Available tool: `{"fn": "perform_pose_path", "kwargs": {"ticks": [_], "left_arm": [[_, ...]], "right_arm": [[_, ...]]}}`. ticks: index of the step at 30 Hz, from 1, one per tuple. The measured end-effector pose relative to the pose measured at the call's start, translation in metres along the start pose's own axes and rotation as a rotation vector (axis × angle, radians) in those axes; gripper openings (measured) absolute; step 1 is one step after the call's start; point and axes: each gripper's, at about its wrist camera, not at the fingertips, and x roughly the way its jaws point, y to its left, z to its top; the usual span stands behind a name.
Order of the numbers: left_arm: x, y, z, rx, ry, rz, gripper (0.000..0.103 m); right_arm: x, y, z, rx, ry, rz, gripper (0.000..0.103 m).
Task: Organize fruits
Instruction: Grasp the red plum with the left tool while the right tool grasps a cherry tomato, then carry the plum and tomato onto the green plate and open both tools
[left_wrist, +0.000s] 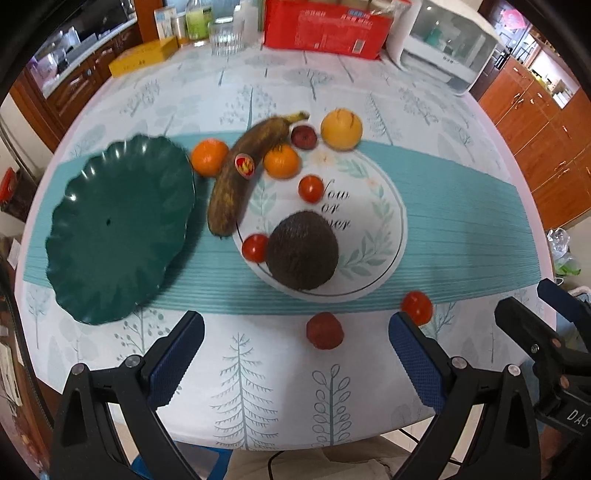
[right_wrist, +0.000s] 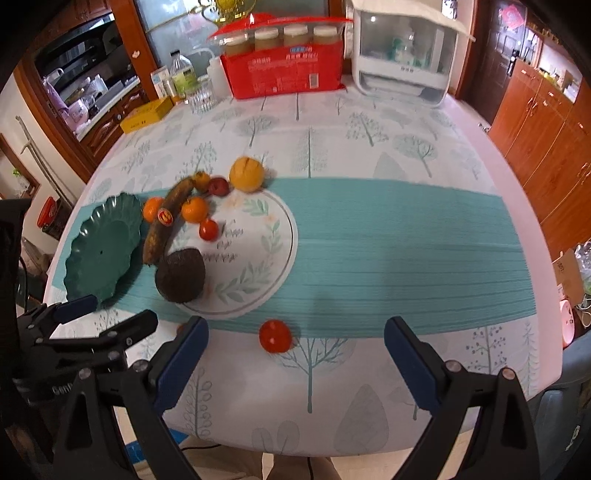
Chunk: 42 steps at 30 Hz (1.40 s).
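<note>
A dark green scalloped plate (left_wrist: 118, 229) (right_wrist: 101, 251) lies empty at the left. Beside it a browned banana (left_wrist: 243, 170) (right_wrist: 166, 221) leans onto a white leaf-print plate (left_wrist: 369, 236) (right_wrist: 258, 258), which holds an avocado (left_wrist: 303, 251) (right_wrist: 181, 275) and small tomatoes (left_wrist: 310, 188). Two oranges (left_wrist: 208, 157), a dark red fruit (left_wrist: 303, 136) and a yellow orange (left_wrist: 341, 128) (right_wrist: 246, 174) cluster behind. A red fruit (left_wrist: 325, 330) and a tomato (left_wrist: 416, 307) (right_wrist: 275, 336) lie near the front edge. My left gripper (left_wrist: 295, 354) and right gripper (right_wrist: 295, 350) are both open, holding nothing.
At the back of the table stand a red box (right_wrist: 284, 74), a white appliance (right_wrist: 402, 51), a yellow box (left_wrist: 144, 57), a glass (left_wrist: 225, 37) and bottles. Wooden cabinets (right_wrist: 546, 147) line the right wall. A teal runner (right_wrist: 406, 251) crosses the table.
</note>
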Motion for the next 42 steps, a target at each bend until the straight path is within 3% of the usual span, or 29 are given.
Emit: {"fn": "perform_pose_path", "kwargs": {"ticks": [6, 11, 13, 18, 25, 29, 32, 42], "left_arm": [[0.025, 0.007, -0.007, 0.002, 0.042, -0.015, 0.096], [0.042, 0.015, -0.014, -0.032, 0.077, -0.076, 0.092], [0.046, 0.014, -0.016, -0.029, 0.081, -0.083, 0.087], [0.058, 0.007, -0.018, -0.005, 0.105, -0.099, 0.064], [0.069, -0.005, -0.018, 0.008, 0.115, -0.127, 0.047], [0.072, -0.015, -0.016, 0.021, 0.108, -0.15, 0.03], [0.072, -0.022, -0.016, 0.025, 0.095, -0.135, 0.03], [0.071, -0.018, -0.017, -0.012, 0.06, -0.164, 0.028]], "right_arm": [[0.027, -0.003, -0.011, -0.021, 0.068, 0.022, 0.09], [0.048, -0.001, -0.021, -0.045, 0.115, 0.065, 0.081], [0.056, 0.001, -0.024, -0.056, 0.128, 0.078, 0.078], [0.074, 0.009, -0.029, -0.098, 0.154, 0.108, 0.062], [0.091, 0.014, -0.032, -0.14, 0.166, 0.105, 0.045], [0.097, 0.012, -0.031, -0.134, 0.166, 0.114, 0.037], [0.099, 0.011, -0.031, -0.13, 0.167, 0.137, 0.032], [0.097, 0.014, -0.031, -0.167, 0.145, 0.131, 0.029]]}}
